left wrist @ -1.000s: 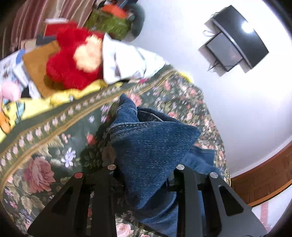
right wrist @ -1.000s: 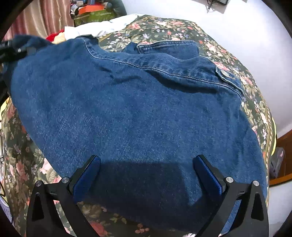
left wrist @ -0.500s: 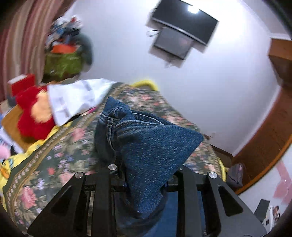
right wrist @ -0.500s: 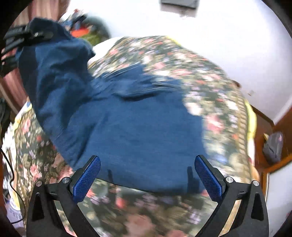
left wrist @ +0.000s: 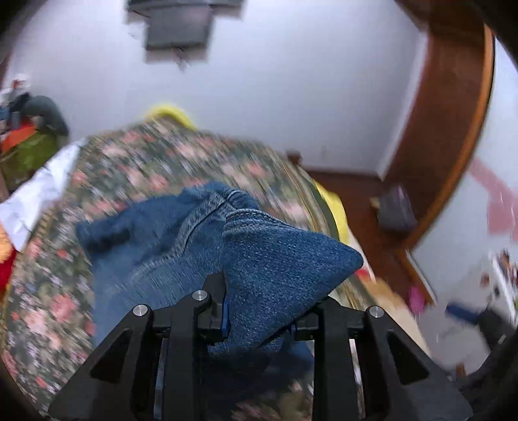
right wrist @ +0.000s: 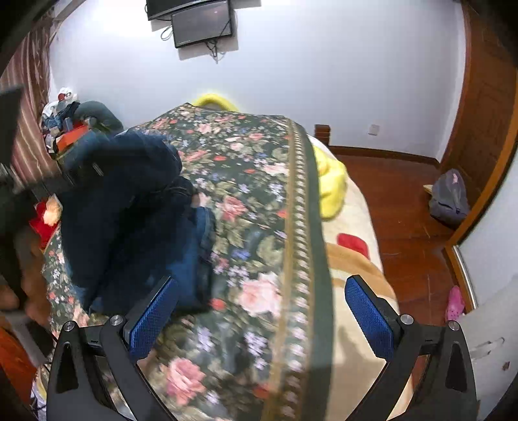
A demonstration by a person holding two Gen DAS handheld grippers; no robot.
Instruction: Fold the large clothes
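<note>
A blue denim jacket (left wrist: pixel 168 246) hangs from my left gripper (left wrist: pixel 259 311), which is shut on a corner of it and holds it above the floral bedspread (left wrist: pixel 136 162). In the right wrist view the jacket (right wrist: pixel 129 207) is lifted at the left, draping down onto the bedspread (right wrist: pixel 255 200). My right gripper (right wrist: pixel 259 314) is open and empty, its blue pads (right wrist: pixel 152 317) spread wide over the bed's near right part, to the right of the jacket.
A yellow blanket (right wrist: pixel 330 181) hangs off the bed's right edge over a wooden floor (right wrist: pixel 404 210). A grey bag (right wrist: pixel 450 197) leans by the wooden door frame. Clutter and a red plush (right wrist: pixel 45 217) lie at the left. A screen (right wrist: pixel 200 22) hangs on the wall.
My left gripper has lifted the jacket corner and swung right across the bed. My right gripper has pulled back and right, off the jacket; the denim no longer lies between its fingers.
</note>
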